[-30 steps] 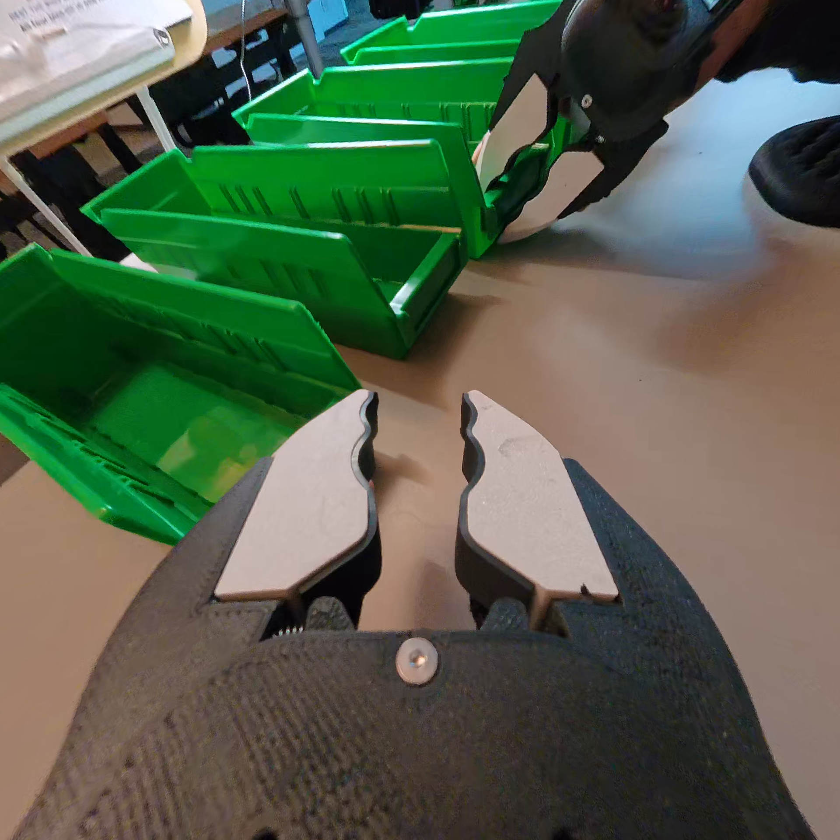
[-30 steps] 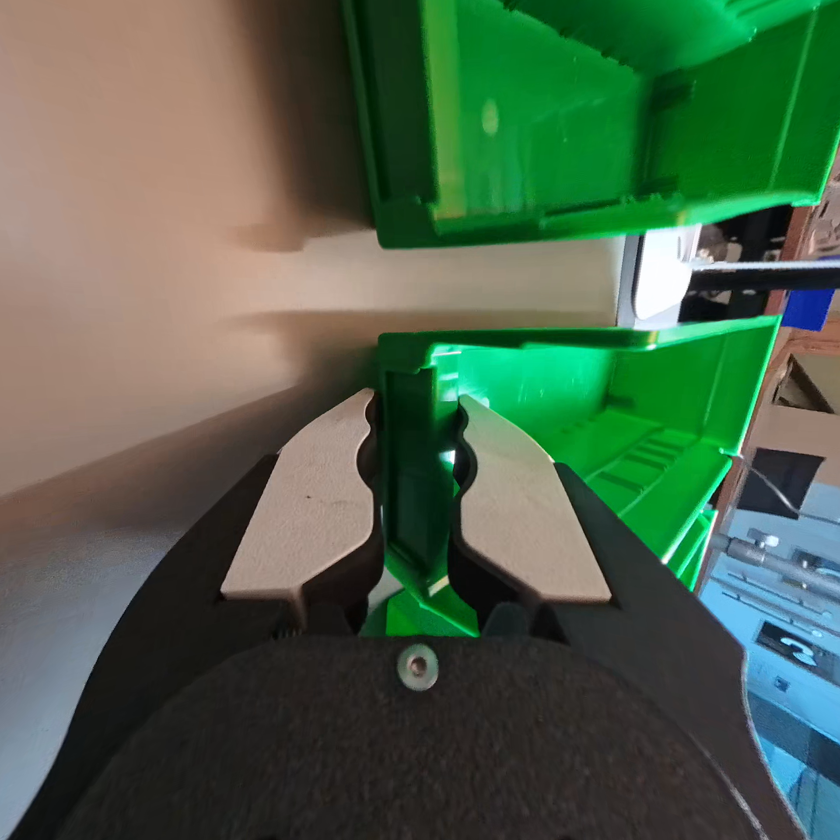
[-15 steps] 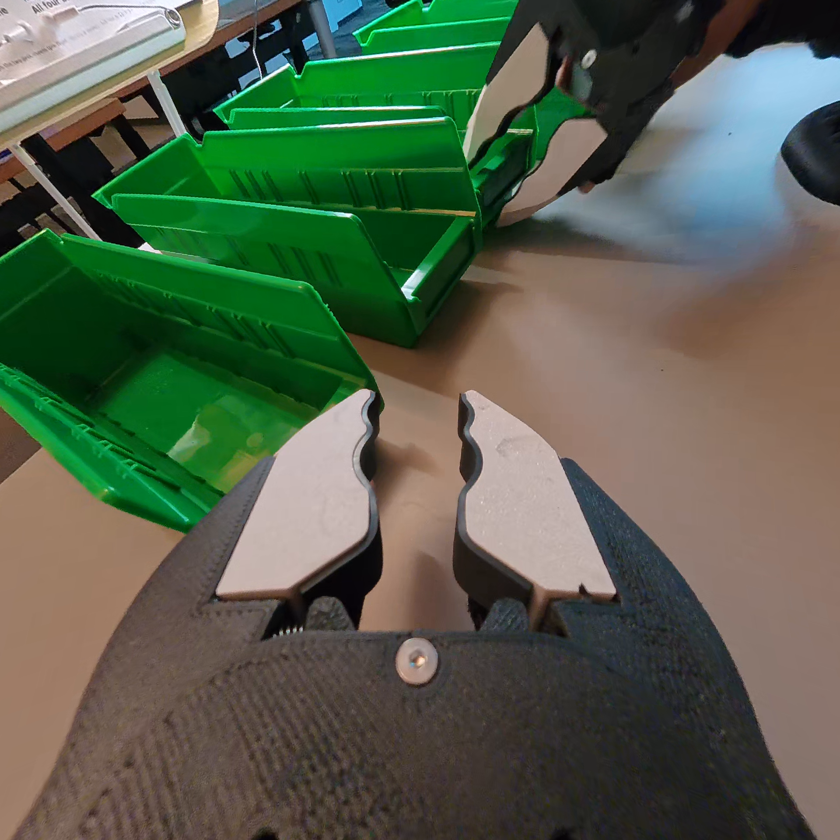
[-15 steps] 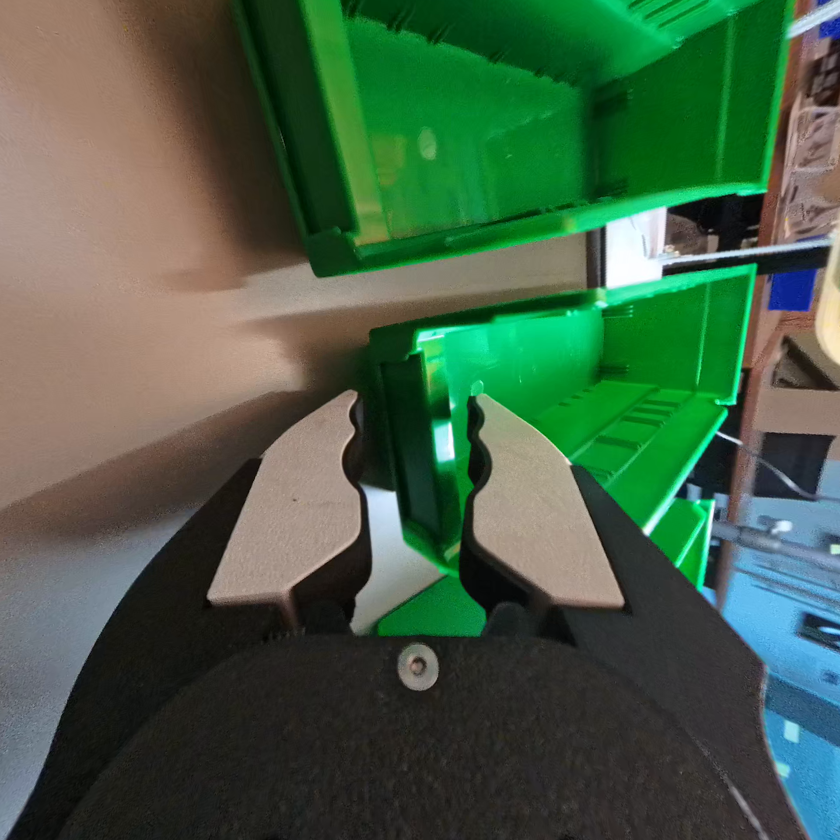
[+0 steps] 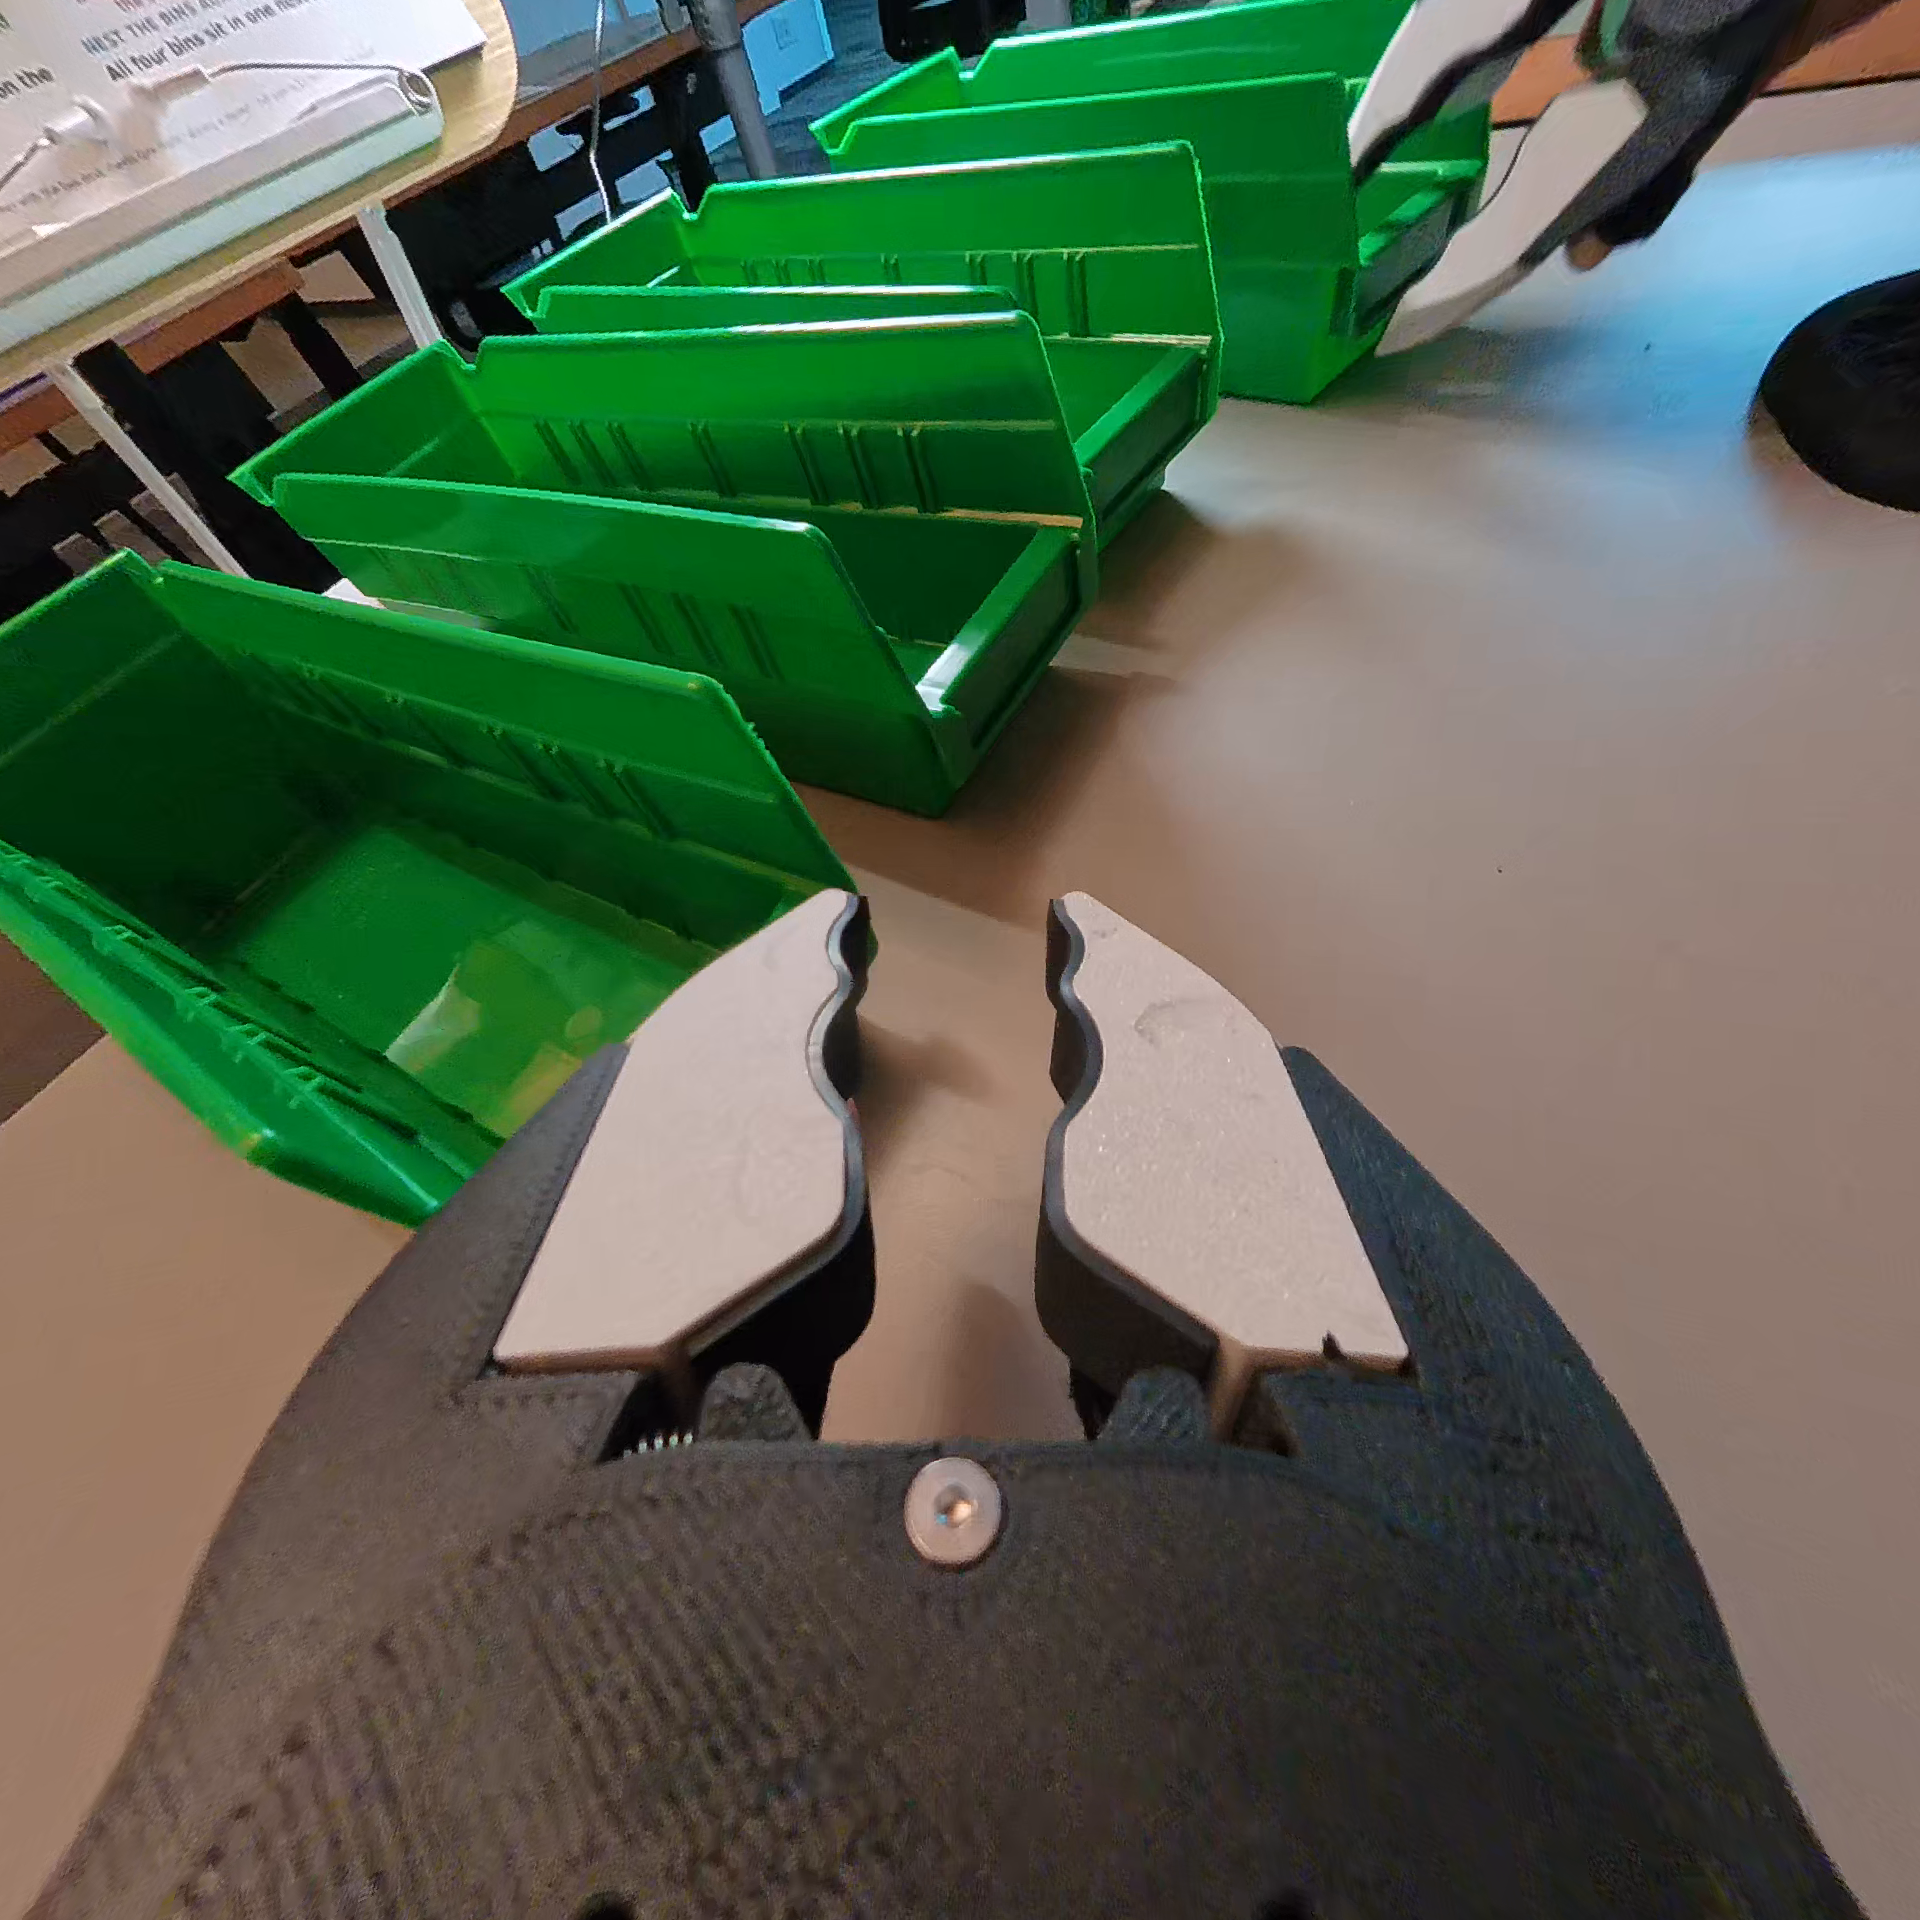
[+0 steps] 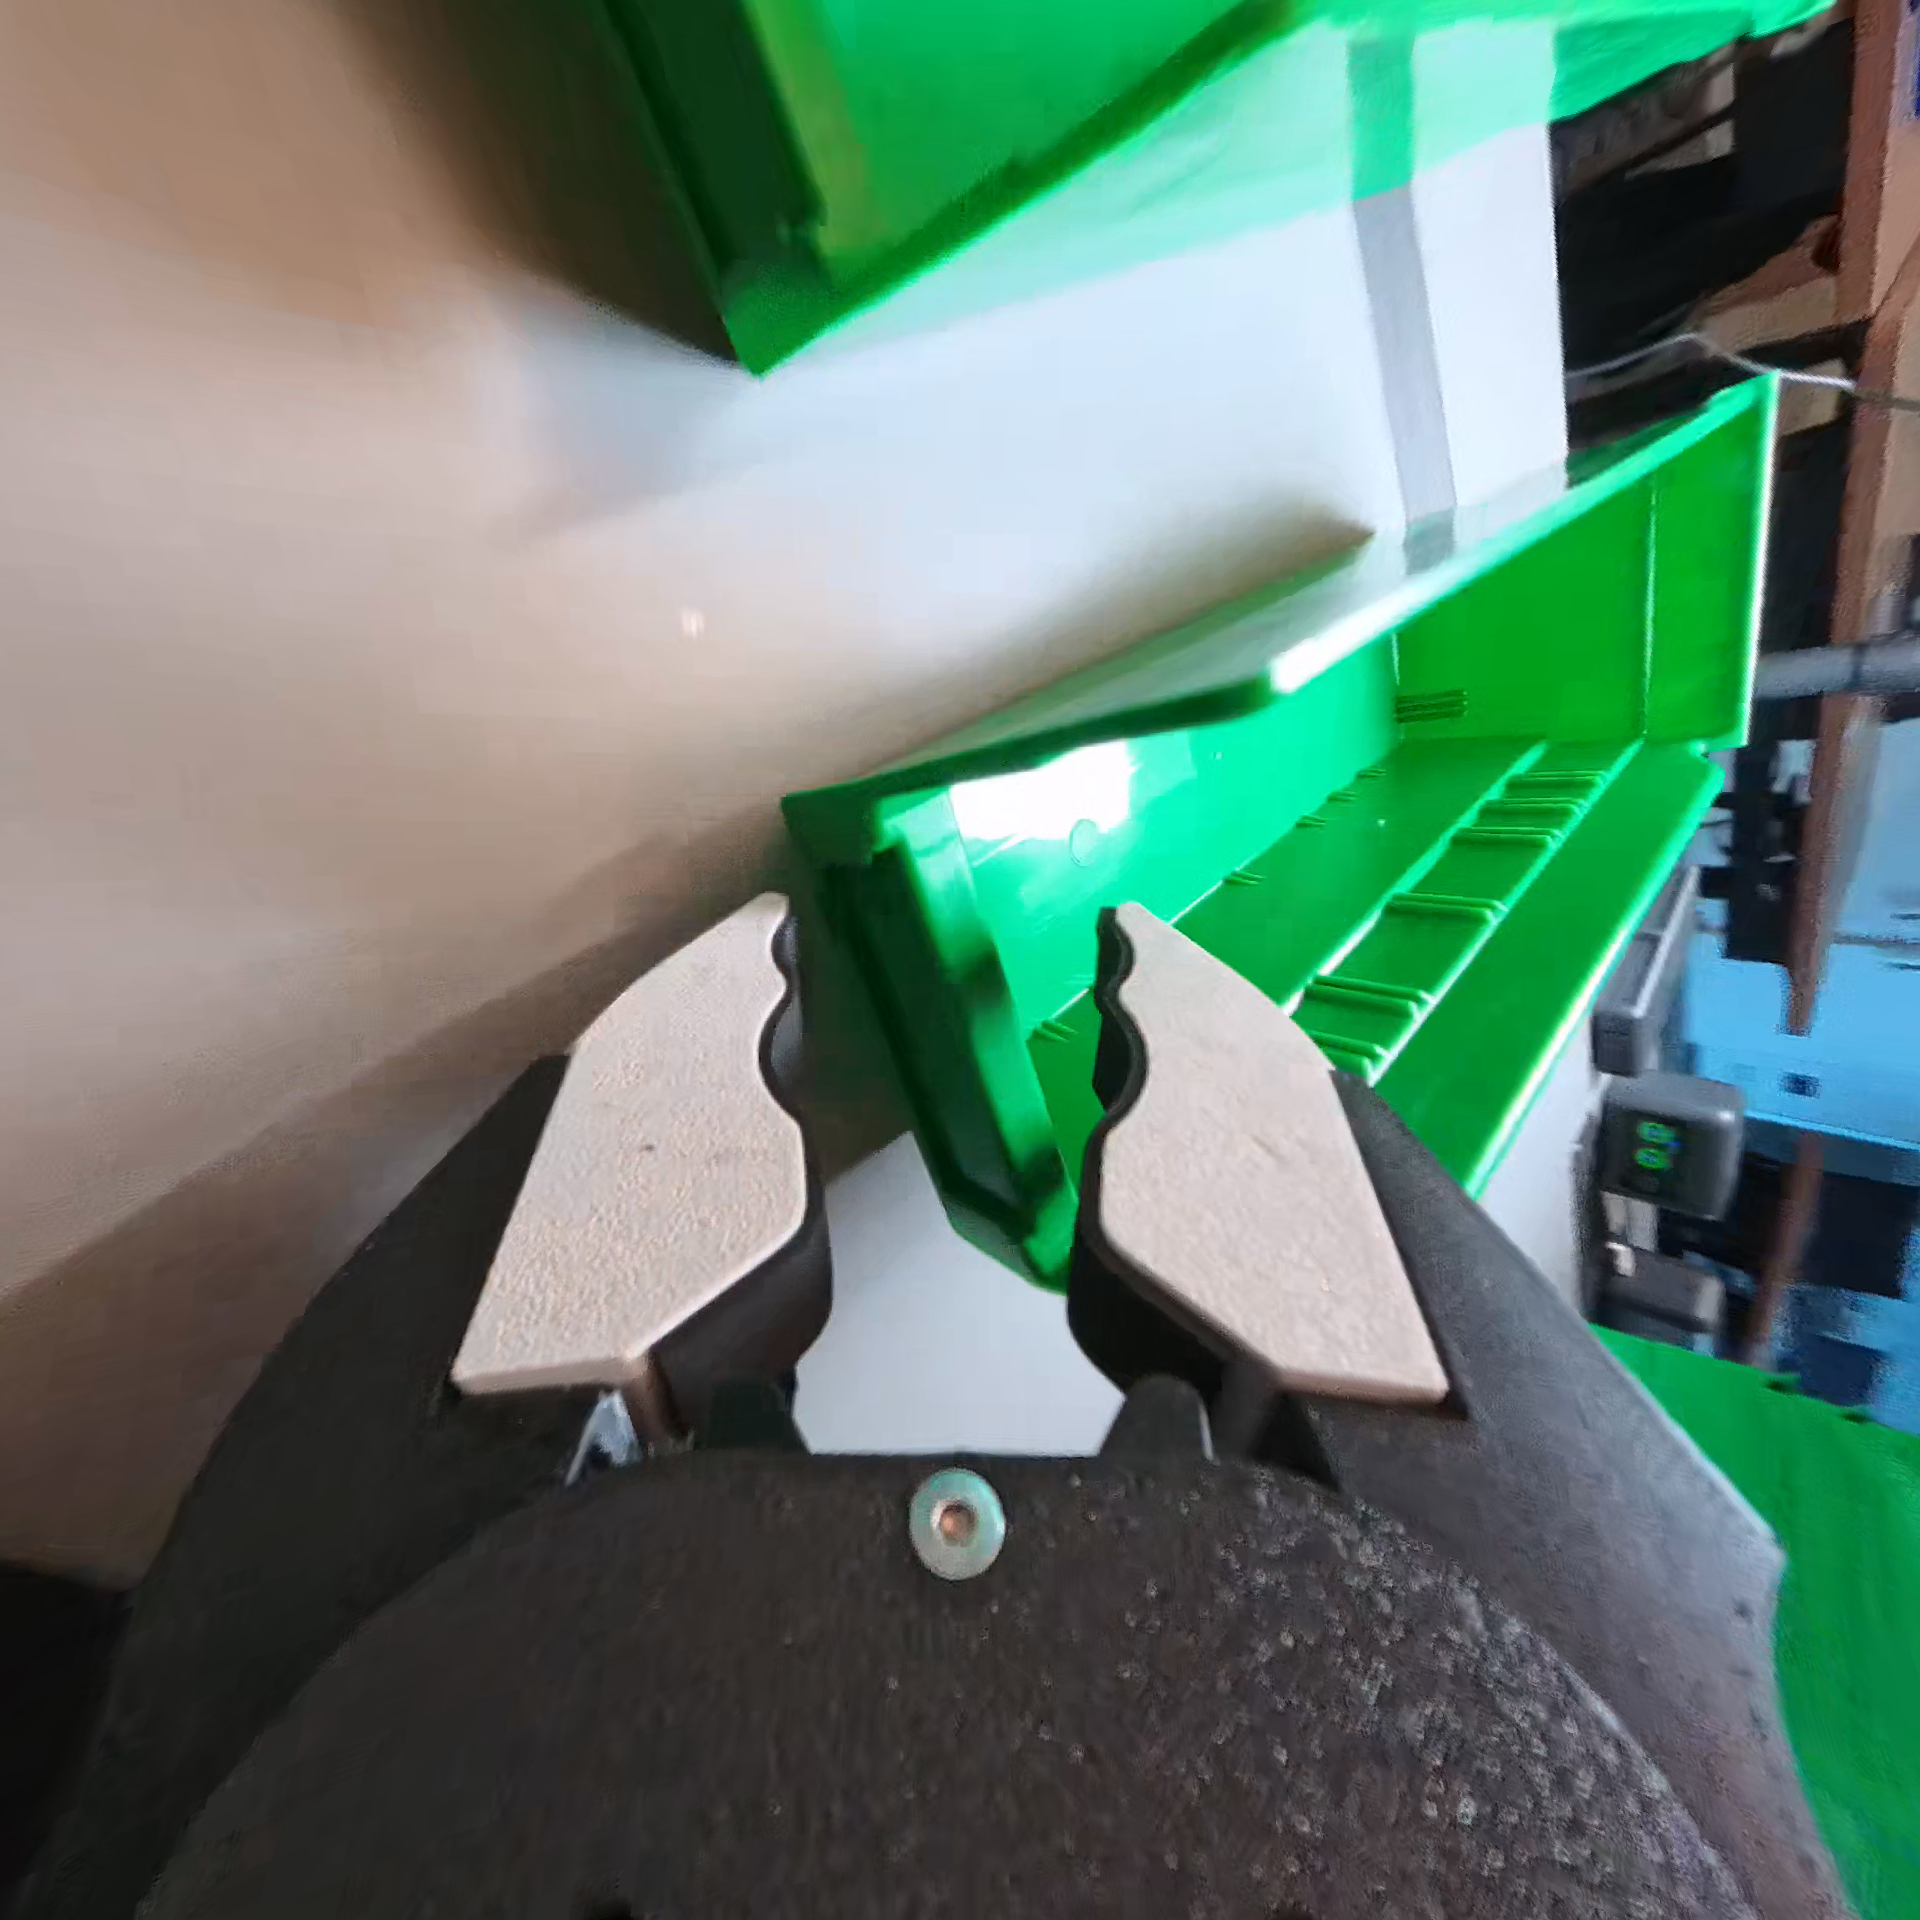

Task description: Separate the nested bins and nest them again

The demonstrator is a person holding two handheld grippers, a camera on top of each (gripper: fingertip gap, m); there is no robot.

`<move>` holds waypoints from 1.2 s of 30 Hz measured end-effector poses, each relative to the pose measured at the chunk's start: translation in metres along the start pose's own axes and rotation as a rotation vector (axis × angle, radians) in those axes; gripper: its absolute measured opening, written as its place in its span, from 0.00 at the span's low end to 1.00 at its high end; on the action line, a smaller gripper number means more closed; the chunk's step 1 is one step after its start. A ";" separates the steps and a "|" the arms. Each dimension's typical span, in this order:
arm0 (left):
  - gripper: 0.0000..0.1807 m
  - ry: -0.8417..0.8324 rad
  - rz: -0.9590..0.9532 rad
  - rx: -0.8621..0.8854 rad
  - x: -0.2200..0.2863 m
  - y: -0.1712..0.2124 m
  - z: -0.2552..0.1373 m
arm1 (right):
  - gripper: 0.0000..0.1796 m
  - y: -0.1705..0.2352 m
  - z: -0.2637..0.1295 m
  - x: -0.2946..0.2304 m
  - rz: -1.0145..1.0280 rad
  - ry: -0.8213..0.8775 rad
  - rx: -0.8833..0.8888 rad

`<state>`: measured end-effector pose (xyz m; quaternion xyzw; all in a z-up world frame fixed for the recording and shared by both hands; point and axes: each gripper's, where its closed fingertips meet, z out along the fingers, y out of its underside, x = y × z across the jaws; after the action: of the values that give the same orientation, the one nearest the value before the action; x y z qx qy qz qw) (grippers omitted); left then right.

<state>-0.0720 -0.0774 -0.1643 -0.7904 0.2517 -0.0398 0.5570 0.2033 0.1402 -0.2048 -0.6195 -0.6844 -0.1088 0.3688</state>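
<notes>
Several green plastic bins stand apart in a row on the tan table. In the left wrist view the nearest bin [image 5: 312, 883] lies just left of my left gripper [image 5: 956, 914], which is open and empty over bare table. Behind it stand a second bin [image 5: 675, 623], a third [image 5: 935, 312] and the farthest bin [image 5: 1195, 156]. My right gripper [image 5: 1382, 249] is at the farthest bin's front end. In the right wrist view my right gripper [image 6: 948, 914] is open, its jaws either side of that bin's front lip [image 6: 935, 1039]. Another bin [image 6: 935, 156] shows above.
A board with printed sheets [image 5: 208, 104] stands beyond the table's far left edge, with dark table legs below it. A black rounded object [image 5: 1849, 395] sits at the right edge. Tan table surface [image 5: 1455, 935] stretches to the right of the bins.
My right gripper was shut on the farthest bin's front lip and has opened around it. The left gripper stayed open and drew back a little from the bins.
</notes>
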 end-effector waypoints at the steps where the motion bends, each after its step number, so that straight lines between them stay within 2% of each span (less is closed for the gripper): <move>1: 0.18 -0.007 -0.007 0.004 -0.002 -0.001 -0.001 | 0.27 0.002 0.007 -0.001 -0.027 0.011 -0.021; 3: 0.18 -0.016 -0.021 0.010 -0.005 -0.001 -0.002 | 0.19 -0.004 0.017 -0.003 -0.063 -0.001 -0.002; 6: 0.18 -0.016 -0.030 0.012 -0.006 0.001 -0.003 | 0.17 -0.014 0.024 0.001 -0.139 -0.007 0.030; 15: 0.18 -0.012 -0.020 0.009 -0.004 0.002 -0.002 | 0.16 -0.033 0.042 0.010 -0.254 -0.051 0.097; 24: 0.18 -0.017 -0.021 0.015 -0.005 0.001 -0.003 | 0.19 -0.035 0.046 0.020 -0.182 -0.013 0.119; 28: 0.18 -0.051 -0.034 0.043 -0.011 -0.004 -0.006 | 0.30 -0.042 0.013 0.020 0.004 -0.014 0.230; 36: 0.20 -0.179 -0.100 0.143 -0.031 -0.023 -0.021 | 0.32 -0.059 -0.075 0.012 0.559 -0.026 0.579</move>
<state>-0.0984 -0.0759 -0.1291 -0.7607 0.1578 -0.0148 0.6294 0.1769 0.0911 -0.1260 -0.6536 -0.4965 0.2006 0.5348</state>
